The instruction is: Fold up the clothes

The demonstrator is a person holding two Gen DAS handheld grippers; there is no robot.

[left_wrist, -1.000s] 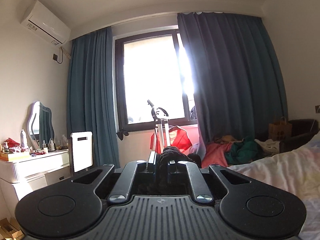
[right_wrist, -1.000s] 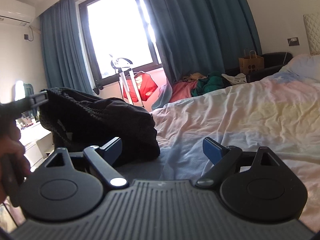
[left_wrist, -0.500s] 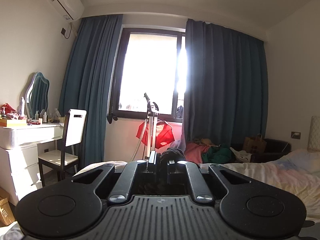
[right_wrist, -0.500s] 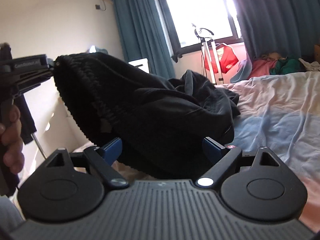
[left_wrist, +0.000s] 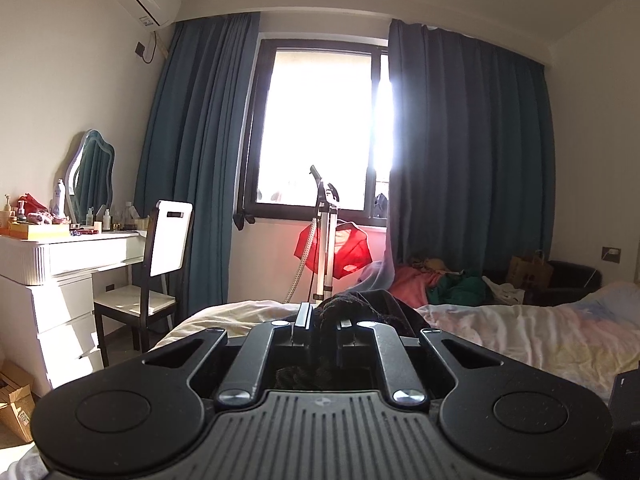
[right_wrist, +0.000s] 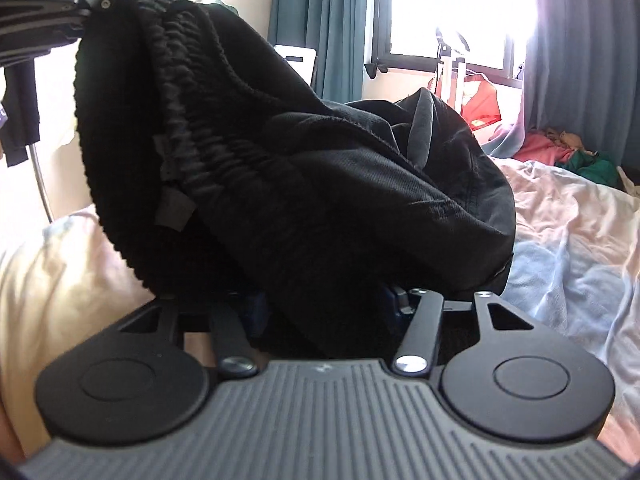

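A black garment with a ribbed elastic waistband (right_wrist: 280, 152) hangs bunched above the bed. My left gripper (left_wrist: 322, 320) is shut on its waistband; a dark knitted fold (left_wrist: 352, 308) bulges between the fingers. In the right wrist view the left gripper (right_wrist: 60, 4) holds the waistband at the upper left. My right gripper (right_wrist: 324, 304) has its jaws drawn in on the lower part of the garment, with the fingertips hidden under the cloth.
The bed with a pale pastel sheet (left_wrist: 520, 332) lies below and to the right. A white dresser (left_wrist: 52, 276), a chair (left_wrist: 160, 264), a garment steamer stand (left_wrist: 326, 240) and a clothes pile (left_wrist: 440, 284) stand by the window.
My right gripper moved into the hanging garment and closed from wide open onto it. The left gripper stayed shut on the waistband and shifted slightly.
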